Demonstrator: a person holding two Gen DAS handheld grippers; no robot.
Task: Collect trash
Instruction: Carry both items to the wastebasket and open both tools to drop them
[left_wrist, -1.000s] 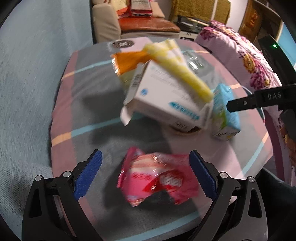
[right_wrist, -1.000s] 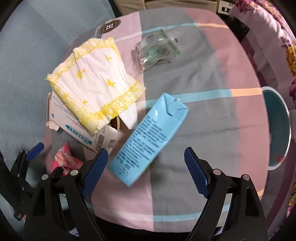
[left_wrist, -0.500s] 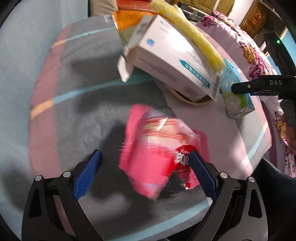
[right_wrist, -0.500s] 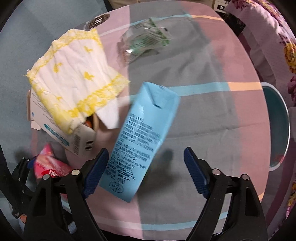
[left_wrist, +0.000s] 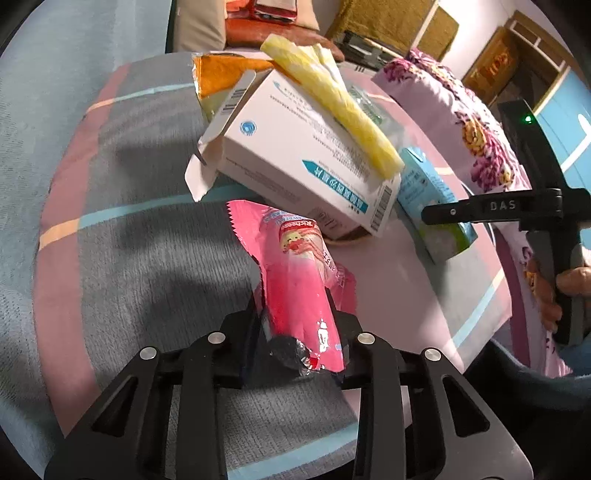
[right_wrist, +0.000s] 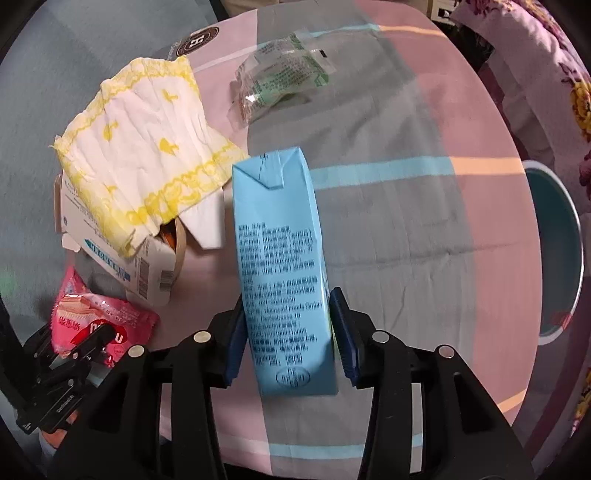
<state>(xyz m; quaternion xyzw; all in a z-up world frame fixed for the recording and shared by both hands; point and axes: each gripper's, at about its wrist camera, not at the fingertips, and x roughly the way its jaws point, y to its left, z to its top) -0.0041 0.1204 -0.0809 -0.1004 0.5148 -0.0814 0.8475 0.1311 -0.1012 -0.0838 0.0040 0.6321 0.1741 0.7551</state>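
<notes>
Both hands had gone for a piece of rubbish at once, so each piece was pinched near one end with the rest free to lift clear of the striped pink-and-grey cloth over the round table; the left gripper had just been closing and its jaws were now pressed on the crinkly pink plastic snack wrapper, squeezing it into a narrow roll, while the right gripper had just been closing too and its blue pads sat against both sides of the tall light-blue drink carton — a grip low on the carton, I judged, to keep it steady. More litter lay close by: an opened white cardboard box with teal print propped on a roll of tape, a folded white-and-yellow pad on top of it, an orange packet behind, and a crumpled clear-and-green wrapper farther off; the box stood just beside both grips, crowding the lift. A round teal bin waited beyond the table's right edge, probably the destination.
</notes>
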